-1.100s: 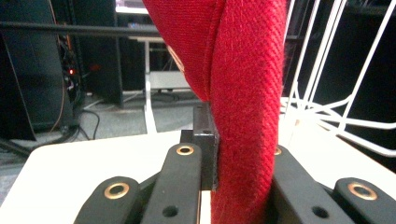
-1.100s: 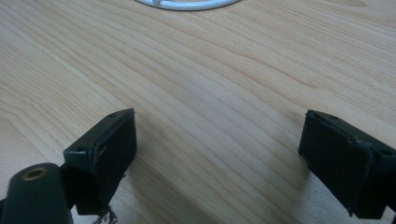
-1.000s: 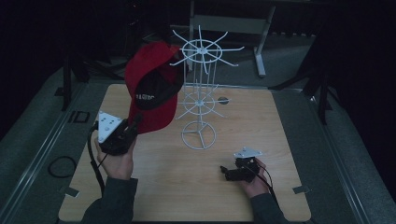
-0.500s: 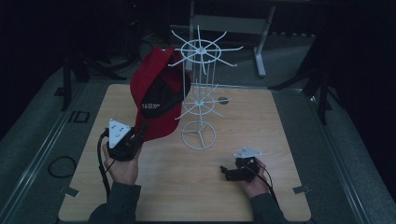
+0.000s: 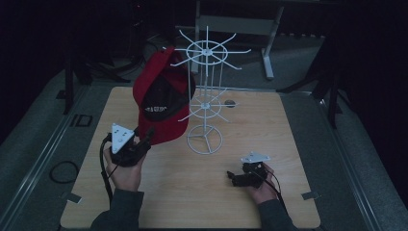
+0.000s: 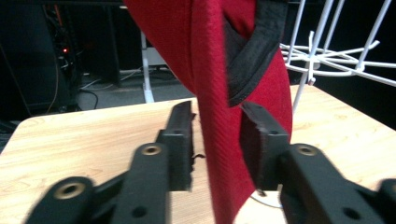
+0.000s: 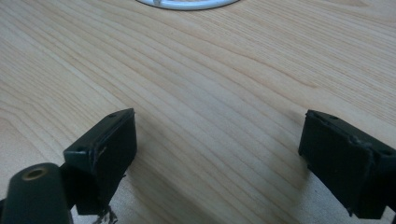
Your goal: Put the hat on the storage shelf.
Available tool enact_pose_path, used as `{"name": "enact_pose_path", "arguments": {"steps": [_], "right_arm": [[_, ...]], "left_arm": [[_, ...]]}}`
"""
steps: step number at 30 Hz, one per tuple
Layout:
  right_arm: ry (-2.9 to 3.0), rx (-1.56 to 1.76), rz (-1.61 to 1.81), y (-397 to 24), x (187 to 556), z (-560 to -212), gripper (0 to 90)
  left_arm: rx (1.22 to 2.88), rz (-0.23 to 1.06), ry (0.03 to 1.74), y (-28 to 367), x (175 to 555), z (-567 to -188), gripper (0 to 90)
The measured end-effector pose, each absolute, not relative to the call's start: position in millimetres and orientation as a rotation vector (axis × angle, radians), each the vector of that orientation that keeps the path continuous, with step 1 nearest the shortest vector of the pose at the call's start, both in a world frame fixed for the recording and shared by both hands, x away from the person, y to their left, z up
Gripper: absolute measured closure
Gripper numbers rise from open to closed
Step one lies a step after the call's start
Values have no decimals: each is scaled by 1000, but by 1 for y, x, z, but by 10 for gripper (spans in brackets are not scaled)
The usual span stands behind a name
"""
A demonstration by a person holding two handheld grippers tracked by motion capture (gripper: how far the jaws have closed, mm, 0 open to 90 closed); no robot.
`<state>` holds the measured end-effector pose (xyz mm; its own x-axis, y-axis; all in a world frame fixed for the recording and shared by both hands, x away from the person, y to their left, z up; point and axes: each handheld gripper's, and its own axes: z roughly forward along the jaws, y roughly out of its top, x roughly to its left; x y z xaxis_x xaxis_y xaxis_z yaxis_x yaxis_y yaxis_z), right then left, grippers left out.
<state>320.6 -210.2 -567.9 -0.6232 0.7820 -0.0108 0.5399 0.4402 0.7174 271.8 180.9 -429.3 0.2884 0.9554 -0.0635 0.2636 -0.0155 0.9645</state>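
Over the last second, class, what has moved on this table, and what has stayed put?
The left gripper has carried the red baseball cap rightward, closer to the white wire display stand, and turned it more upright. The cap's fabric sits between its fingers, which are not fully closed. The right gripper, open on the wooden table, and the stand stayed in place.

Red cap (image 5: 162,103) with black inside and strap; white wire rack (image 5: 206,96); pale wood-grain tabletop (image 5: 298,144); black grippers, grey plates.
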Motion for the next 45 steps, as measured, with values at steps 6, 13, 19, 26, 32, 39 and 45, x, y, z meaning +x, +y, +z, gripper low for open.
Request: {"name": "enact_pose_path", "arguments": {"steps": [6, 13, 19, 26, 32, 39, 45], "right_arm": [[2355, 1129, 990, -210, 321, -568, 112], [2356, 1126, 987, -210, 321, -568, 112], [2357, 1125, 987, -210, 321, -568, 112], [2357, 1125, 987, -210, 321, -568, 112], [2357, 1126, 987, -210, 321, -568, 112], [2356, 1127, 987, -210, 321, -568, 112], [2355, 1127, 986, -210, 320, -568, 112]], "left_arm": [[1475, 823, 1224, 191, 273, -431, 510], [1461, 822, 1249, 197, 272, -433, 478], [1456, 810, 1270, 201, 273, -435, 455], [1453, 822, 1282, 206, 272, -436, 437], [1430, 831, 1307, 214, 271, -438, 406], [1420, 819, 1318, 221, 269, -441, 396], [1414, 788, 1319, 223, 269, -442, 393]]}}
